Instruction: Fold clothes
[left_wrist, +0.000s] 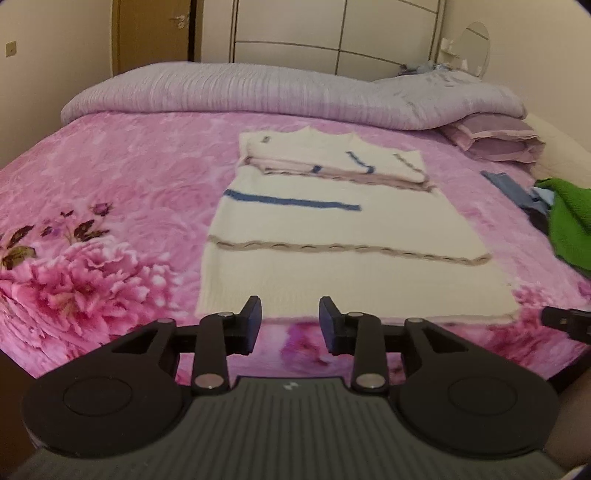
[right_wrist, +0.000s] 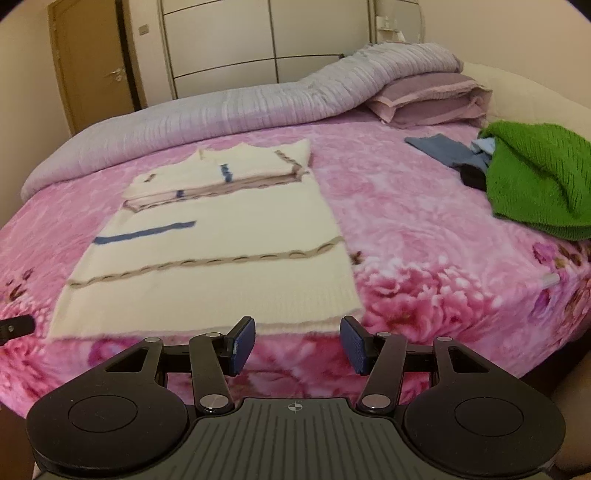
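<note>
Both tongs hang over the near edge of the bed (left_wrist: 110, 177), their jaws parted and empty. On the left gripper (left_wrist: 290, 325) the gap is moderate; on the right gripper (right_wrist: 297, 345) it is wider, and neither touches the cream sweater (left_wrist: 332, 240). That sweater lies flat mid-bed, sleeves folded across its chest, hem just short of the near edge. From the right wrist, a green knit (right_wrist: 543, 177) with blue clothes (right_wrist: 443, 151) lies toward the far right corner beside a pillow (right_wrist: 432, 99); the left view shows only the knit's edge.
</note>
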